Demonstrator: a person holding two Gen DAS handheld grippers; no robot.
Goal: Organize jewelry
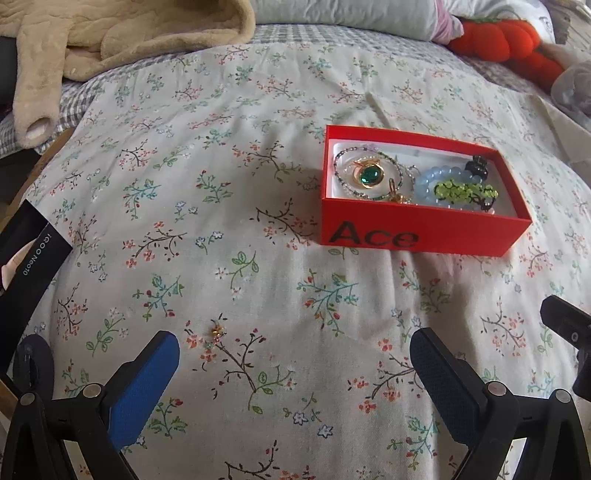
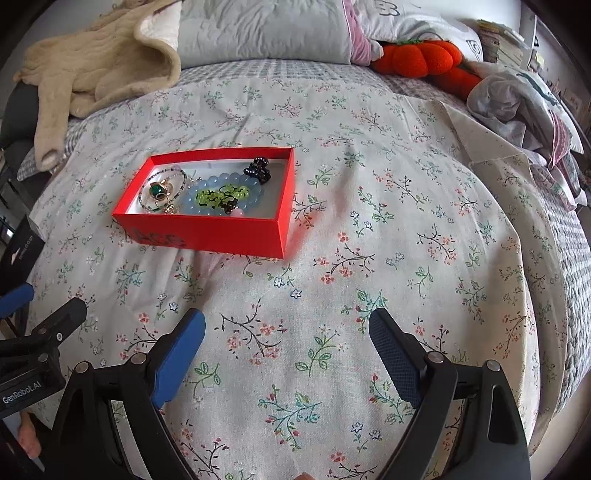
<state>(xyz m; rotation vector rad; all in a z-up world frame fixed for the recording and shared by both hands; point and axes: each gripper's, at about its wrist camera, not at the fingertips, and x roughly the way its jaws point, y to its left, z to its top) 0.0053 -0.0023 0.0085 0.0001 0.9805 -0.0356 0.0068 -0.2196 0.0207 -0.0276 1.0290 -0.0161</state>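
A red box (image 1: 417, 230) marked "Ace" sits on the floral bedspread (image 1: 240, 184); it also shows in the right wrist view (image 2: 207, 232). Inside lie a green-stone ring (image 1: 370, 175), a thin beaded bracelet (image 1: 345, 155), a blue bead bracelet (image 1: 430, 181), a lime bead bracelet (image 1: 465, 190) and a black clip (image 1: 478, 166). A small gold earring (image 1: 217, 329) lies loose on the bedspread, just ahead of my left gripper's left finger. My left gripper (image 1: 295, 354) is open and empty. My right gripper (image 2: 286, 339) is open and empty, to the right of the box.
A beige fleece garment (image 2: 99, 70) lies at the back left. Pillows (image 2: 266, 29) and an orange plush (image 2: 424, 57) line the back. Crumpled cloth (image 2: 517, 99) sits at the right. A black box (image 1: 35, 240) stands at the left edge.
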